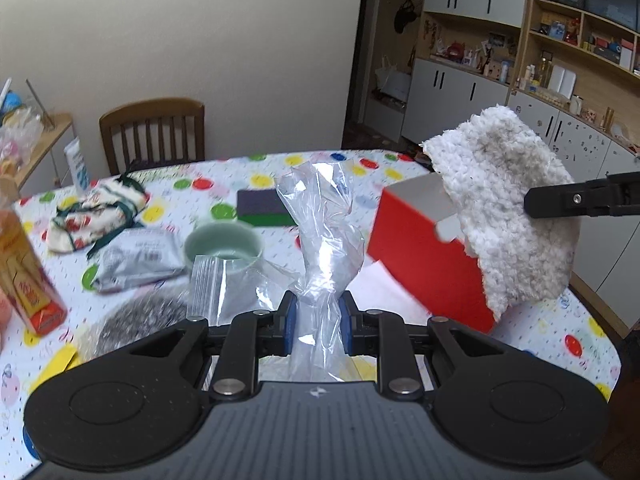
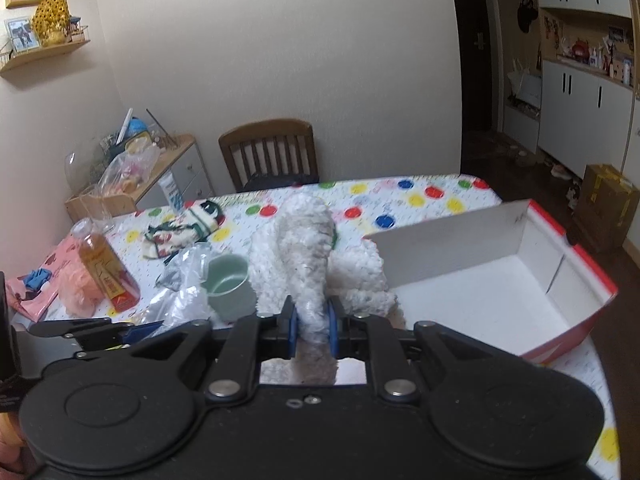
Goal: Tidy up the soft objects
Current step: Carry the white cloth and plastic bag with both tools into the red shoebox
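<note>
My left gripper (image 1: 318,320) is shut on a clear plastic bag (image 1: 324,220) and holds it above the table. My right gripper (image 2: 313,330) is shut on a fluffy white cloth (image 2: 304,248), which hangs in the air; the cloth also shows in the left wrist view (image 1: 508,208), beside the right gripper's finger (image 1: 576,200). A red box (image 2: 480,280) with a white inside stands open to the right of the cloth; it also shows in the left wrist view (image 1: 420,256). A floral cloth bundle (image 1: 96,212) lies at the far left of the table.
On the dotted tablecloth (image 1: 560,332) are a pale green cup (image 1: 224,246), a grey packet (image 1: 136,260), a zip bag (image 1: 212,288), a steel scourer (image 1: 136,320), an orange bottle (image 2: 104,268), a peach sponge (image 2: 80,292) and a dark pad (image 1: 262,208). A wooden chair (image 1: 154,132) stands behind the table.
</note>
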Demonstrator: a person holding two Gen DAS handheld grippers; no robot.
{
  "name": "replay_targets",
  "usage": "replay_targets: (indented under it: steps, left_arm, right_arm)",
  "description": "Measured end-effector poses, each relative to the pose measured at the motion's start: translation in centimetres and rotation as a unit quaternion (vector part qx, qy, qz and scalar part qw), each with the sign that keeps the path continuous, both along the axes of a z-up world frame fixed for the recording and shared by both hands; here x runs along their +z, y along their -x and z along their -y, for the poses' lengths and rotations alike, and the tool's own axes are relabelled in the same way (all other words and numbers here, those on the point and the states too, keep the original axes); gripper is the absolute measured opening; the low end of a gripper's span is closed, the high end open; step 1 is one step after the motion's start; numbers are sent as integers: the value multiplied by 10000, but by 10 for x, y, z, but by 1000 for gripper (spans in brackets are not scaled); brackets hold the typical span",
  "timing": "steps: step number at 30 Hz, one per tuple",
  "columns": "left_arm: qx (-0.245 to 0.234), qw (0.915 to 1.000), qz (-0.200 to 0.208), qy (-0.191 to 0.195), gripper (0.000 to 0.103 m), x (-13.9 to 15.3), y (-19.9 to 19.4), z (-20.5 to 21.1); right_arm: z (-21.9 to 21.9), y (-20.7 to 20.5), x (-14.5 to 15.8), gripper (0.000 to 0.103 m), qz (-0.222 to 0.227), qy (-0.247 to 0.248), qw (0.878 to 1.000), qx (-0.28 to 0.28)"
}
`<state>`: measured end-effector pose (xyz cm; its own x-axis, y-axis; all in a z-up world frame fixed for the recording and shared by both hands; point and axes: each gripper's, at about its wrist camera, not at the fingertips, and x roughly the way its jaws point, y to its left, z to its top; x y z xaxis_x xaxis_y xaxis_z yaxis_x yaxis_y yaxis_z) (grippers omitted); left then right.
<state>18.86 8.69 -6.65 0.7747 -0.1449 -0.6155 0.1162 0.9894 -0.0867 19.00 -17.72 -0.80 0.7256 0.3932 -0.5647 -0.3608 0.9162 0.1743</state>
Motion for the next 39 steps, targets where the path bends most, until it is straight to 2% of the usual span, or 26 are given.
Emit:
replay_targets:
  steps: [14, 22, 29, 36, 39]
  left_arm:
    - [-296, 9991, 60, -297, 22, 26, -35, 90]
    - [-544, 9979, -59, -334, 22, 28, -69, 145]
    - [-738, 9958, -165, -517, 22, 22, -105, 186]
    - [-843, 9939, -541, -456, 22, 13, -150, 216]
    - [-834, 9926, -824, -326, 22, 4, -173, 224]
  right_arm:
    - [97, -47, 0, 14, 76, -52, 9997, -221]
    - [137, -79, -21, 14, -19, 42, 9995, -328]
    - [157, -105, -38, 14, -77, 224, 9992, -323]
    - [171, -131, -54, 14, -224, 347, 9985, -360]
    - [173, -139, -60, 14, -287, 412, 9982, -325]
